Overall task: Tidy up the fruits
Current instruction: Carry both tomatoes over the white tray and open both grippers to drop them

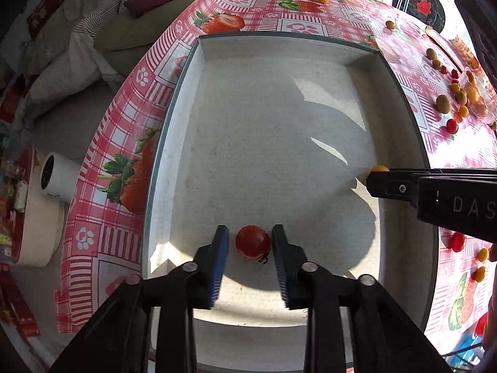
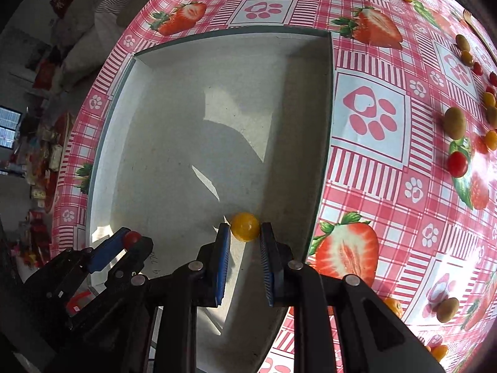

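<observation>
light: bright sun, hard shadows in tray (image 1: 198, 99) | glare: tablecloth (image 2: 459, 267) | edges: fisheye-warped, dark

A white roll (image 1: 57, 176) lies on the floor beside the strawberry-print tablecloth (image 1: 124, 143).

Sunlit room – cushioned sofa (image 1: 77, 40) (striped pillows), window (image 2: 9, 127) far left.

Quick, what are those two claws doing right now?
Left gripper: jaws open around a red tomato, gap showing.
Right gripper: jaws around a yellow tomato; grip cannot be told.
</observation>
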Available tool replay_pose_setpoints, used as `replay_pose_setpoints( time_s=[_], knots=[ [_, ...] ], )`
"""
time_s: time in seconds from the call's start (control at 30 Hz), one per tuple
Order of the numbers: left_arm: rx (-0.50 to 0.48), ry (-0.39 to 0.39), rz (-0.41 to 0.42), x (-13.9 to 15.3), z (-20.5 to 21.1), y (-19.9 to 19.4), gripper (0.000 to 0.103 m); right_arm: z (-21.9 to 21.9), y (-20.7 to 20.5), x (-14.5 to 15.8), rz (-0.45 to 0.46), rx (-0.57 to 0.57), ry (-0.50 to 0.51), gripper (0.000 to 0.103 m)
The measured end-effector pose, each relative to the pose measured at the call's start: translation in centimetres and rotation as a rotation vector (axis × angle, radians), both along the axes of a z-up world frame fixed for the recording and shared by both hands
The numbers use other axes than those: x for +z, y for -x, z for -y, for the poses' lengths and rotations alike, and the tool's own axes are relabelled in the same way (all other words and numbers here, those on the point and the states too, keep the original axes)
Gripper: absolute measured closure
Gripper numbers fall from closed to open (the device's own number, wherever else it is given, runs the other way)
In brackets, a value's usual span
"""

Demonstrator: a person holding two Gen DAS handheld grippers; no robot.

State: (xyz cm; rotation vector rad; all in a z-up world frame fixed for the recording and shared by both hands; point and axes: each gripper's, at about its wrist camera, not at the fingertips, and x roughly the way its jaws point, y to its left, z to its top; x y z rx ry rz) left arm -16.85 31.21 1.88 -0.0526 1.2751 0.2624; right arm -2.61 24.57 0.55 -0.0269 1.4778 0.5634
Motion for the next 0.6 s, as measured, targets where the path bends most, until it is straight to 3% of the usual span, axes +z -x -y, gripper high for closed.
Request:
replay_pose_setpoints(
  time_s=[0.03, 0.1, 0.23, 0.4, 0.6],
  knots=[
    [0.003, -0.019, 0.011, 0.2, 0.0, 0.0, 0.021, 0.0, 0.0, 0.1, -0.004, 0.0, -0.007, 0.075],
    [0.004, -0.034, 0.043, 0.7, -0.1, 0.3, 0.02, 0.1, -0.2, 0.3, -0.006, -0.005, -0.032, 0.063],
    [-0.004, -0.017, 0.015, 0.7, -0.1, 0.1, 0.02, 0.9, -0.4, 1.9, 0.018, -0.01, -0.093, 0.044],
    [-0.046, -0.024, 0.03, 2.0, 1.2, -0.2, 0.02, 3.0, -0.3, 4.4, 0.059, -0.054, -0.142, 0.04],
    [-0.136, -0.023, 0.057, 3.8, 4.6, -0.9, 0.02, 8.2, 0.9, 6.4, 0.108, -0.172, -0.116, 0.039]
  ],
)
